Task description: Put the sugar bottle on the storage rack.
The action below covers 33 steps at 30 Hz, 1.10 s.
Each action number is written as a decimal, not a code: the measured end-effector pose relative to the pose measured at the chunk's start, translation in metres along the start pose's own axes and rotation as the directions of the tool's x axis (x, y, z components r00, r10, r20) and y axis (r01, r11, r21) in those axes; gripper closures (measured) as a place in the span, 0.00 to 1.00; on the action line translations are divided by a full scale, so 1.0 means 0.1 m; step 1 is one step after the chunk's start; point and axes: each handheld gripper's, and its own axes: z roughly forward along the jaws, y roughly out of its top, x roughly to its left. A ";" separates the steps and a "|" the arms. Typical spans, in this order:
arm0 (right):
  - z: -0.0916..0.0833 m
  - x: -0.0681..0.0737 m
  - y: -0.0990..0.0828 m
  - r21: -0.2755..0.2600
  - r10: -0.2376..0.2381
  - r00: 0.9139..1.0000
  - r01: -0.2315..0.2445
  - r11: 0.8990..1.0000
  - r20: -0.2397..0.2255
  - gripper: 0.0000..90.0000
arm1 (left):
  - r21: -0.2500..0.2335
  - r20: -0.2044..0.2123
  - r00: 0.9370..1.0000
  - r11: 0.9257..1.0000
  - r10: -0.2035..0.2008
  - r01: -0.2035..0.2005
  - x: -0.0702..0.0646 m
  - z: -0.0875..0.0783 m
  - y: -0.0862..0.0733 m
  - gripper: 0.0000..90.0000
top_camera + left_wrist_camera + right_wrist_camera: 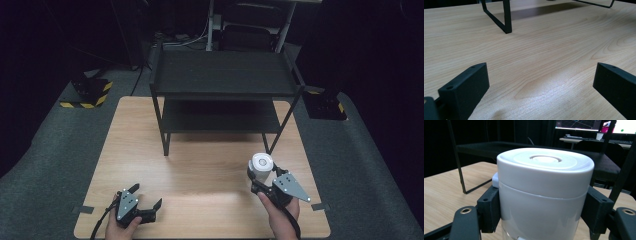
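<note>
The white container [261,167] is held upright between the jaws of the right tongs [265,182], at the near right of the tabletop [210,165], in front of the black shelf rack [225,82]. The left tongs [148,204] are spread wide at the near left, with nothing between the jaws.

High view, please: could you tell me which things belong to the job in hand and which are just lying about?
In the job:
- white container, clamped in the right gripper
- black shelf rack, probably

Lying about:
- yellow-black striped block on the floor
- left gripper, open, idle
</note>
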 end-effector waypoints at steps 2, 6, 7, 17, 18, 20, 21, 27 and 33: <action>0.03 -0.03 0.06 0.000 0.002 1.000 -0.002 1.000 -0.002 0.32 | 0.000 0.000 1.000 1.000 0.000 0.000 0.00 0.00 0.00 0.01; 0.08 -0.06 0.14 -0.004 0.009 1.000 -0.009 1.000 -0.006 0.32 | -0.001 0.000 1.000 1.000 -0.001 0.001 0.00 0.00 0.00 0.01; 0.10 -0.08 0.19 -0.003 0.010 1.000 -0.010 1.000 -0.010 0.32 | -0.001 0.001 1.000 1.000 -0.001 0.001 0.00 0.00 0.00 0.01; 0.24 -0.14 0.57 -0.025 0.006 1.000 -0.006 1.000 -0.015 0.32 | -0.001 0.003 1.000 1.000 -0.003 0.003 0.01 0.00 0.00 0.01; 0.24 -0.14 0.57 -0.025 0.006 1.000 -0.006 1.000 -0.015 0.32 | -0.001 0.003 1.000 1.000 -0.003 0.003 0.01 0.00 0.00 0.01; 0.27 -0.15 0.66 -0.036 0.007 1.000 -0.008 0.999 -0.013 0.32 | -0.001 0.004 1.000 1.000 -0.004 0.004 0.01 0.00 0.00 0.01; 0.28 -0.15 0.69 -0.037 0.010 1.000 -0.010 0.999 -0.014 0.32 | -0.001 0.005 1.000 1.000 -0.004 0.004 0.01 0.00 0.00 0.01; 0.36 -0.19 0.84 -0.040 0.006 1.000 -0.006 0.999 -0.006 0.32 | -0.002 0.006 1.000 1.000 -0.006 0.006 0.02 0.00 0.00 0.01; 0.52 -0.27 0.96 -0.042 0.005 1.000 -0.004 0.999 0.011 0.32 | -0.003 0.009 1.000 1.000 -0.008 0.008 0.02 0.00 -0.01 0.01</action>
